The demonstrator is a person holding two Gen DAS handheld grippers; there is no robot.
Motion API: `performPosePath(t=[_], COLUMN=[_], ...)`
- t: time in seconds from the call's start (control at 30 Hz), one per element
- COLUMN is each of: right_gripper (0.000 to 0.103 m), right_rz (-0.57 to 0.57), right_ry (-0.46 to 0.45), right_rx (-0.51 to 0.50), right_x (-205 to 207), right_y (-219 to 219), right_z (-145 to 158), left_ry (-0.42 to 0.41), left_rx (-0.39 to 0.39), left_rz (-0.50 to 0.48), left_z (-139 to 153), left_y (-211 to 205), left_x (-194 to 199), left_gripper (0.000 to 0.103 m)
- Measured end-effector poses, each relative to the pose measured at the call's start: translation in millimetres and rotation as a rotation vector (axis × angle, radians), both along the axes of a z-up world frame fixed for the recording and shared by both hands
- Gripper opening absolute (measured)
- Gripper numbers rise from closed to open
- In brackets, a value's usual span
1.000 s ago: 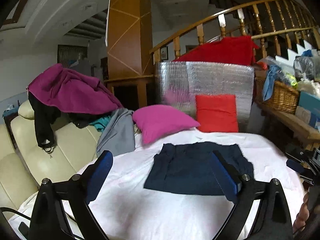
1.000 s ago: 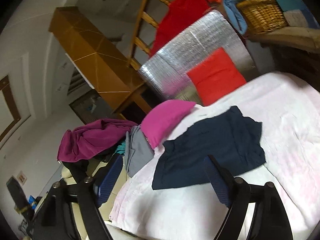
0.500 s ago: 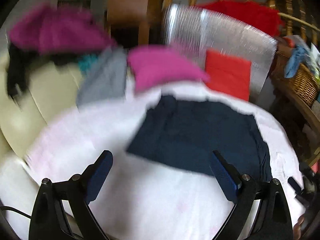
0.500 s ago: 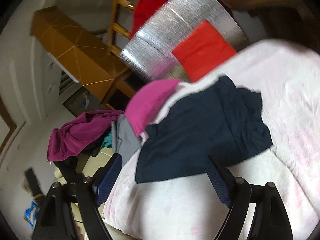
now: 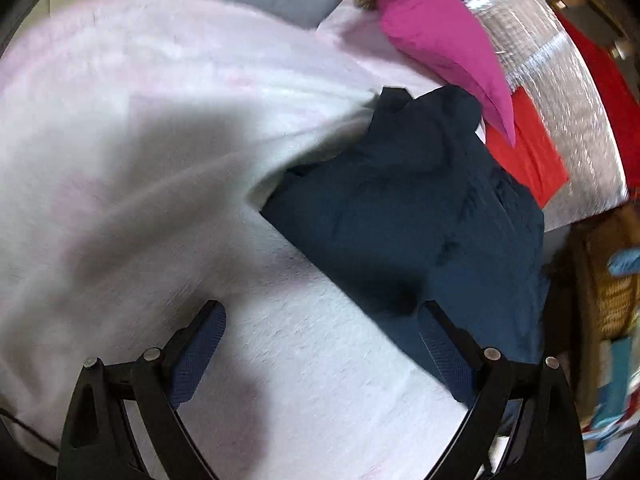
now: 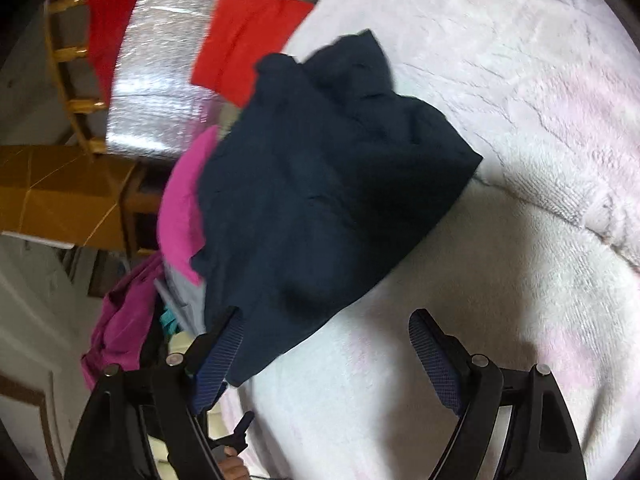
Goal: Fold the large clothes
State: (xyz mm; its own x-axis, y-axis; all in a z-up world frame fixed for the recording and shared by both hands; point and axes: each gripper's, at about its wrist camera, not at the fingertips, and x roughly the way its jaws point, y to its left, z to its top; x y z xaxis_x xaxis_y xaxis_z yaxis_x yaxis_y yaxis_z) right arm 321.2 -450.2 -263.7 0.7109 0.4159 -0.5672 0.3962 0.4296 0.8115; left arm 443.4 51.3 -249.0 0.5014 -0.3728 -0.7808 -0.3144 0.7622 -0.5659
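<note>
White fleecy blanket (image 5: 312,360) underneath all, navy garment (image 6: 320,200) flat on it; beyond, silver foil panel (image 5: 560,100), magenta pillow (image 5: 436,32) overlapping garment's far edge, red pillow (image 6: 248,36). Left gripper (image 5: 320,340) and right gripper (image 6: 326,344) both spread wide, empty, at garment's near corners. Everything motion-blurred, basket (image 5: 616,296) cut off

The dark navy garment (image 5: 404,216) lies spread, roughly rectangular (rumpled at its far edge), on the pale blanket (image 5: 160,128).
</note>
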Motion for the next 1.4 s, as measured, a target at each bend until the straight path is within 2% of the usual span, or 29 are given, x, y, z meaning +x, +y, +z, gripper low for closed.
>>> performPosePath(t=[0.07,0.17,0.3,0.43,0.53,0.57,0.6,0.67,0.73,0.77,0.83,0.93,1.07,1.17,1.27,1.4], right_gripper=[0.086,0.086,0.086,0.086,0.086,0.083,0.08,0.063,0.056,0.054,0.051,0.044,0.036,0.035,0.035,0.035], right_rz=[-0.006,-0.027,-0.035,-0.054,-0.073,-0.088,-0.107,-0.12,-0.127,-0.127,-0.13,-0.126,-0.093,-0.062,-0.034,-0.001], right_ry=[0.005,0.008,-0.008,-0.022,-0.041,-0.044,-0.044,-0.039,-0.039,-0.039,-0.035,-0.041,-0.06,-0.07,-0.061,-0.056], right_rx=[-0.033,-0.005,-0.001,0.009,0.018,0.027,0.038,0.062,0.078,0.071,0.053,0.026,-0.085,-0.146,-0.152,-0.139], right_x=[6.3,15.7,30.8,48.3,58.1,59.5,60.9,62.4,63.9,64.2,62.5,59.3,55.5,48.0,35.0,18.1], right_y=[-0.6,-7.1,-12.1,-16.7,-19.6,-21.3,-23.4,-26.4,-27.2,-26.1,-22.4,-19.0,-8.1,0.0,7.1,14.6], right_z=[-1.3,-6.8,-4.4,-5.5,-5.8,-7.3,-9.3,-15.3,-18.7,-17.8,-15.3,-8.4,12.4,22.7,25.2,23.8], left_ry=[-0.012,-0.012,0.011,-0.007,-0.027,-0.036,-0.04,-0.044,-0.062,-0.071,-0.097,-0.137,-0.185,-0.218,-0.229,-0.195], left_rx=[-0.005,-0.102,-0.13,-0.2,-0.223,-0.22,-0.207,-0.187,-0.179,-0.176,-0.148,-0.101,-0.076,-0.051,0.006,0.001], left_rz=[0.009,-0.018,-0.034,-0.043,-0.013,-0.004,0.004,0.007,0.008,0.008,0.008,-0.009,-0.022,-0.034,-0.051,-0.053], left_z=[3.7,6.1,4.8,4.8,6.5,7.3,7.7,5.5,4.0,5.0,11.9,22.0,35.0,47.6,56.6,54.4], left_y=[-0.4,-3.3,-11.8,-18.1,-17.5,-18.2,-19.8,-23.0,-25.3,-26.2,-27.5,-27.8,-20.0,-16.7,-18.7,-5.8], left_x=[6.6,17.2,28.6,39.2,44.2,46.1,47.9,52.5,55.7,56.4,54.5,51.6,39.3,31.1,25.7,7.0], left_gripper=[0.097,0.096,0.097,0.096,0.093,0.09,0.083,0.074,0.056,0.053,0.038,0.024,0.017,0.016,0.016,0.016])
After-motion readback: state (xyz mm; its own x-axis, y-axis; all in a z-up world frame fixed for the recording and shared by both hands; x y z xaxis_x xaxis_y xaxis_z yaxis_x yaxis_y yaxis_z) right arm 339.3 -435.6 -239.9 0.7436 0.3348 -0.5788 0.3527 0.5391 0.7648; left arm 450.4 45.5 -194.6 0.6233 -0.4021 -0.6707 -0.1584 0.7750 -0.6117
